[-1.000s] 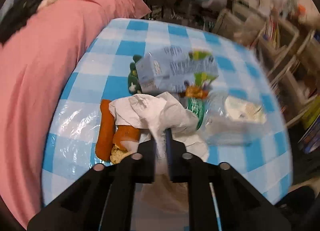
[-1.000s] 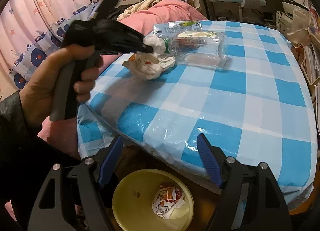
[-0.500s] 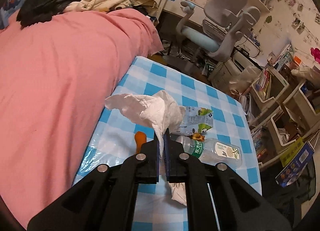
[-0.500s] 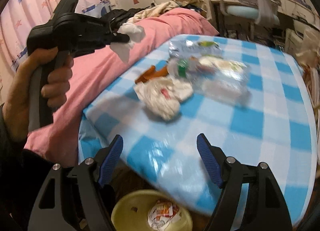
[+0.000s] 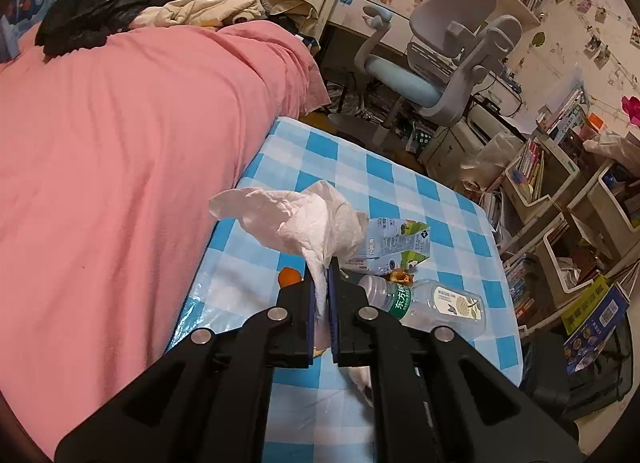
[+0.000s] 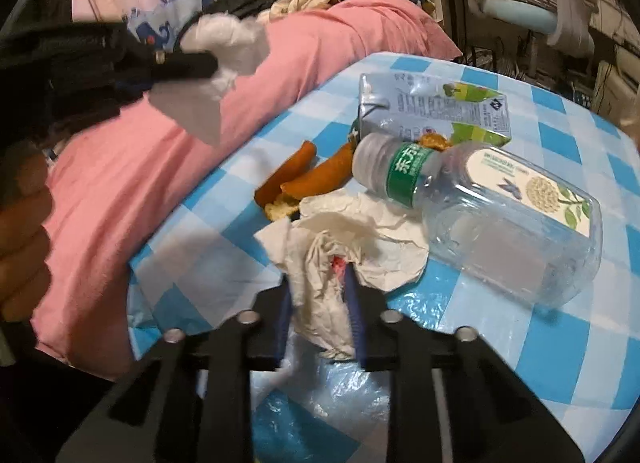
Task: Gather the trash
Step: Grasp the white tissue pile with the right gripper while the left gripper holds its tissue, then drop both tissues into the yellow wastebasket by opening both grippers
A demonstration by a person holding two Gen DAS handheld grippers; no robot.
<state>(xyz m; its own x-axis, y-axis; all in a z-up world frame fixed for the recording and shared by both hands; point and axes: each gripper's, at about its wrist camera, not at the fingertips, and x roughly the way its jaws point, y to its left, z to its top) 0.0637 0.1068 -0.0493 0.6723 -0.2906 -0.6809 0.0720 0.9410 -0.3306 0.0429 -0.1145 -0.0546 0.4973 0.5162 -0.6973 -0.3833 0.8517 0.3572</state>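
My left gripper [image 5: 320,277] is shut on a white tissue [image 5: 304,215] and holds it in the air above the blue checked table [image 5: 360,167]. The right wrist view shows that same tissue [image 6: 228,43] at upper left, in the left gripper [image 6: 214,63]. My right gripper [image 6: 318,283] is low over the table's near corner. Its jaws are closing, with a crumpled paper wad [image 6: 332,247] filling the gap between the blue pads. Just beyond the wad lie a clear plastic bottle [image 6: 500,215], a flattened drink carton [image 6: 432,107] and orange peel [image 6: 304,175].
A pink bed [image 5: 120,143] runs along the table's left edge, with clothes piled at its far end. A grey desk chair [image 5: 440,63] stands beyond the table. Shelves and bins of books [image 5: 560,203] crowd the right side. A hand [image 6: 24,247] grips the left tool.
The right gripper moved forward from over the yellow bin onto the table, and its jaws narrowed around the paper wad. The left gripper lifted its tissue, then held still.
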